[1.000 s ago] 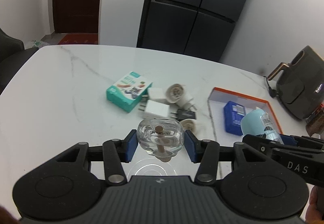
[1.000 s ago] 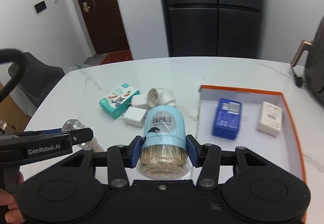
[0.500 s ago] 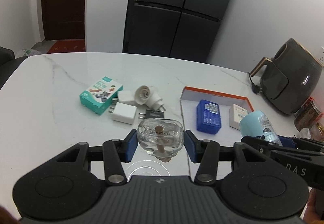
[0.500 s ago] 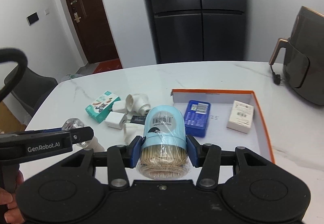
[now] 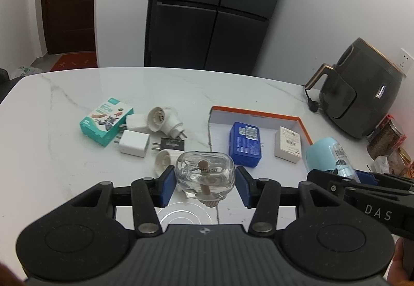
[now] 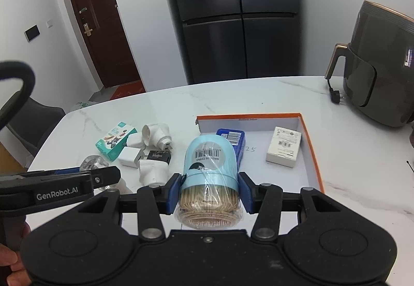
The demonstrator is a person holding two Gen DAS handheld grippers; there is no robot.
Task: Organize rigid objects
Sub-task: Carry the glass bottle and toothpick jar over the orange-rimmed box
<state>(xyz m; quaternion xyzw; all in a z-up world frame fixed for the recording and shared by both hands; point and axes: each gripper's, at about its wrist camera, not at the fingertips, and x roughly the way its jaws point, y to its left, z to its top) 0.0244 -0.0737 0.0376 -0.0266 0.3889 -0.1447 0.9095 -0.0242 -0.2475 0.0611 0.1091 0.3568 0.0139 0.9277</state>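
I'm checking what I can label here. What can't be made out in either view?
- Blue box: right wrist view, mostly hidden behind toothpick jar.
- White box label print: too small, both views.
- Jars: left wrist view, cut off by the right edge.

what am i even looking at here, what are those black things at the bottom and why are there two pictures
No robot: a person holds one hand-held gripper in each hand, and each carries a wide-angle camera looking forward along its two blue-padded fingers. So one picture comes from the left tool, the other from the right.

The left hand-held gripper is shut on a clear glass bottle. The right hand-held gripper is shut on a light blue toothpick jar. Each tool also shows at the edge of the other's picture.

Below is a white marble table. On it sits an orange-rimmed tray holding a blue box and a white box. Left of the tray lie a teal box, white plug adapters and a black plug. A dark air fryer stands far right.
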